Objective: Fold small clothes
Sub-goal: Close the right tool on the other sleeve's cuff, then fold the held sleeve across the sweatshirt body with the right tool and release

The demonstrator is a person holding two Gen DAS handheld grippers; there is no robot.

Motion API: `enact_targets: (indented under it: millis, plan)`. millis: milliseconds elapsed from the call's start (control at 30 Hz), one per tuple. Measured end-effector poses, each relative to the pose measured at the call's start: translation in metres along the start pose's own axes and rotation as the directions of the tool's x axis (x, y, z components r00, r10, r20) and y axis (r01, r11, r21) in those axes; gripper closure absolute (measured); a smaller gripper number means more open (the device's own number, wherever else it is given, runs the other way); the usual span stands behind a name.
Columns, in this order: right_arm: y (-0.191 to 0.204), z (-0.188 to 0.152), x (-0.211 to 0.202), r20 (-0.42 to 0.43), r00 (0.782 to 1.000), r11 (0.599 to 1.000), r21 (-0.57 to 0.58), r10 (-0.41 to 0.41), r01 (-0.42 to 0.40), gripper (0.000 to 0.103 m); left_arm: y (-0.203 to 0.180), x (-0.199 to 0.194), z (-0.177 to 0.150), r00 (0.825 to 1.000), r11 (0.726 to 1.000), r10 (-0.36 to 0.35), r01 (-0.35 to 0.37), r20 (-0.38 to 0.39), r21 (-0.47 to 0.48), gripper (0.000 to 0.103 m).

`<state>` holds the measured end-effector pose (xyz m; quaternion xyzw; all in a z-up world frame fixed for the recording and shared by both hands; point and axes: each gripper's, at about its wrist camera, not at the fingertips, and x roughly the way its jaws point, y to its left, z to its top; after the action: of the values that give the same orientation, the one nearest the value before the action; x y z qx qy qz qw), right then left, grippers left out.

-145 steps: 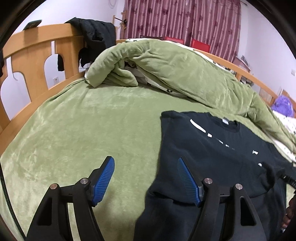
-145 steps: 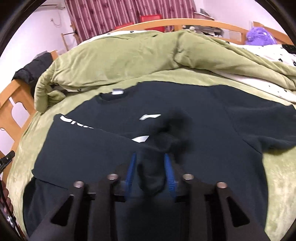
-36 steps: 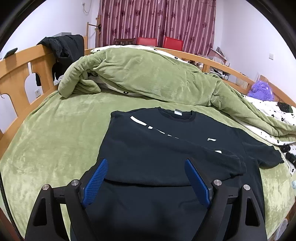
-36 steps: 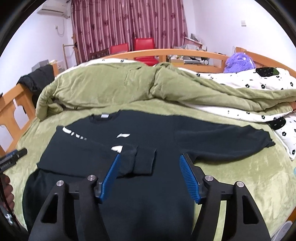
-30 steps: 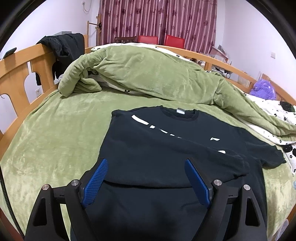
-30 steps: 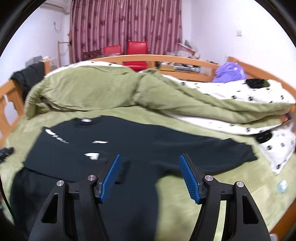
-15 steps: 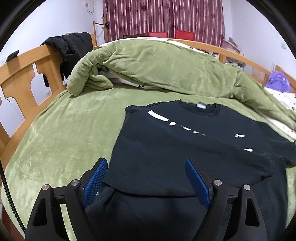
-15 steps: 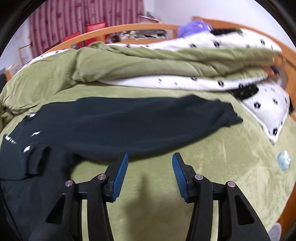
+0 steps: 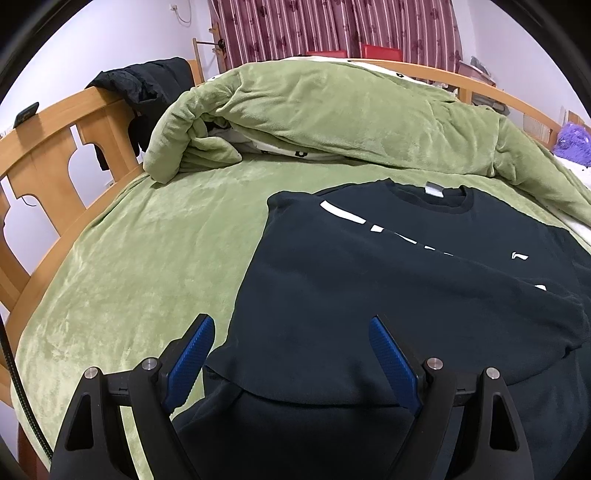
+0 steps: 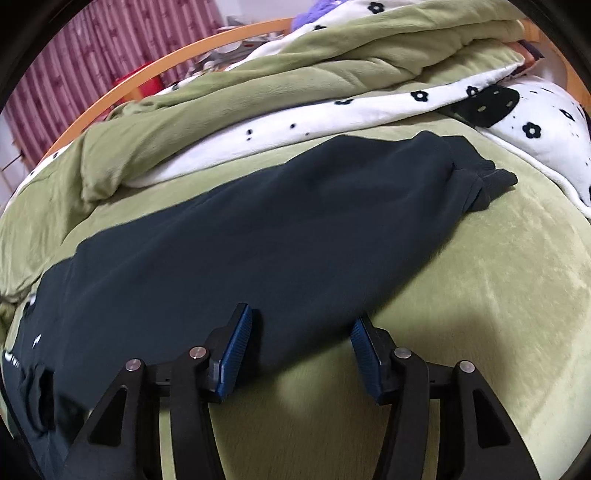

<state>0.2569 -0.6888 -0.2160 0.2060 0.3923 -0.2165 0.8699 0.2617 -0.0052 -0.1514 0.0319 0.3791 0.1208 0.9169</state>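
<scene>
Sweatshirt (image 9: 388, 280), black with white chest lettering, lies spread flat on the bed (image 9: 140, 266), collar toward the heaped green quilt (image 9: 332, 122) along the far edge. One sleeve is folded across the chest; the other sleeve (image 10: 295, 221) stretches out flat toward the bed's far side, its cuff just short of a white flower-print blanket (image 10: 406, 103).

Left tool (image 9: 291, 354) hangs over the garment's lower part near the bed's near edge, jaws wide apart, nothing between the pads.

Right tool (image 10: 301, 354) points down at the near edge of the outstretched sleeve. Its jaws are closing; sleeve fabric lies between them on the left side, and the pads do not yet press on it.

Wooden bed rail (image 9: 55, 147) borders the left edge, a dark jacket (image 9: 147, 85) draped over it. Maroon curtains (image 9: 332, 29) hang beyond.
</scene>
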Motion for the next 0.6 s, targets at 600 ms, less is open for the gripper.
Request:
enact_targets:
  millis: [600]
  plan:
    - [0.205, 0.028, -0.188, 0.281, 0.936, 0.942, -0.316, 0.211, -0.117, 0.098, 0.038, -0.058, 0.037, 0.995, 0.999, -0.031, 0.034, 0.09, -0.033, 0.018]
